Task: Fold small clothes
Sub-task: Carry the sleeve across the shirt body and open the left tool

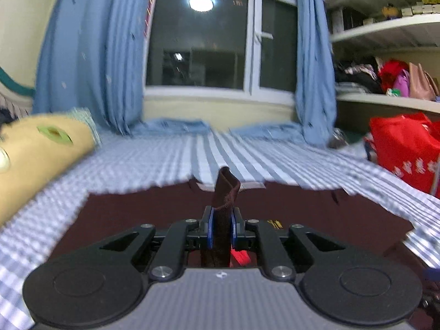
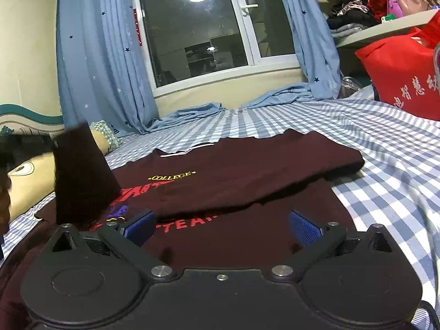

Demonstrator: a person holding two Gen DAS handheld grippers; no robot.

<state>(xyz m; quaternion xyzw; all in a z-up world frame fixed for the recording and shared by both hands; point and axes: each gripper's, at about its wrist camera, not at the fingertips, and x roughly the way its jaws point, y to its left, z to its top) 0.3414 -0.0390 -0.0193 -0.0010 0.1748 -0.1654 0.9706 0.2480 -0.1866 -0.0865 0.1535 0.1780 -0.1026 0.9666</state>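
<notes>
A dark maroon T-shirt [image 2: 220, 181] with "COLLEGE" and red lettering lies on the blue-and-white checked bed; its right side is folded over the middle. My left gripper [image 1: 221, 225] is shut on a fold of the shirt's left sleeve [image 1: 224, 192] and holds it up above the shirt [image 1: 137, 214]. That lifted sleeve shows as a dark raised flap [image 2: 79, 181] at the left of the right wrist view. My right gripper [image 2: 221, 227] is open and empty, low over the shirt's lower part.
A tan pillow [image 1: 35, 156] lies at the left of the bed. A red bag [image 2: 398, 77] stands at the right. Blue curtains [image 2: 96, 55] and a window are at the far end, with shelves of clothes [image 1: 385, 79] to the right.
</notes>
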